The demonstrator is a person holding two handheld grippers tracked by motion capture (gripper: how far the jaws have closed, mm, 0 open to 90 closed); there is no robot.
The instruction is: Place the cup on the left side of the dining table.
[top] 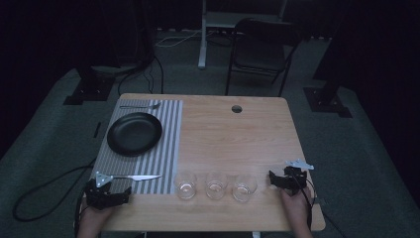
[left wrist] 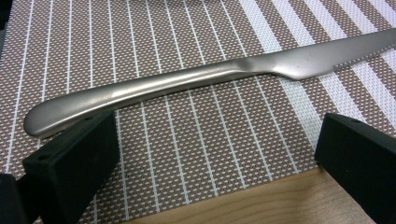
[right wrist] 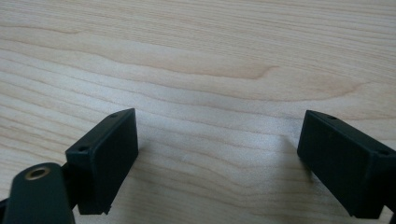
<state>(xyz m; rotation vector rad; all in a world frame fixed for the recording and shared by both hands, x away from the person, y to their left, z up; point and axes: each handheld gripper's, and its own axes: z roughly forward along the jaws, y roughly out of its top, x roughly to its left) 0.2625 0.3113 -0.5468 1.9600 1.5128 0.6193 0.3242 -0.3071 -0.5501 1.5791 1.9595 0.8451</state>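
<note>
A steel table knife (top: pixel 138 177) lies along the near edge of a striped placemat (top: pixel 168 144), blade pointing right. My left gripper (top: pixel 110 189) rests just behind the knife's handle, at the mat's near left corner. In the left gripper view the knife (left wrist: pixel 196 77) lies crosswise just beyond my left gripper (left wrist: pixel 215 135), whose jaws stand wide apart and hold nothing. My right gripper (top: pixel 285 177) sits on bare wood at the near right, to the right of the glasses. In its own view my right gripper (right wrist: pixel 217 126) is open over the tabletop (right wrist: pixel 196 56).
A black plate (top: pixel 134 133) sits on the placemat, with a fork (top: pixel 141 106) beyond it. Three clear glasses (top: pixel 185 184) (top: pixel 216 185) (top: pixel 244 187) stand in a row near the front edge. A cable hole (top: pixel 236 108) marks the far side. A chair (top: pixel 262 49) stands behind the table.
</note>
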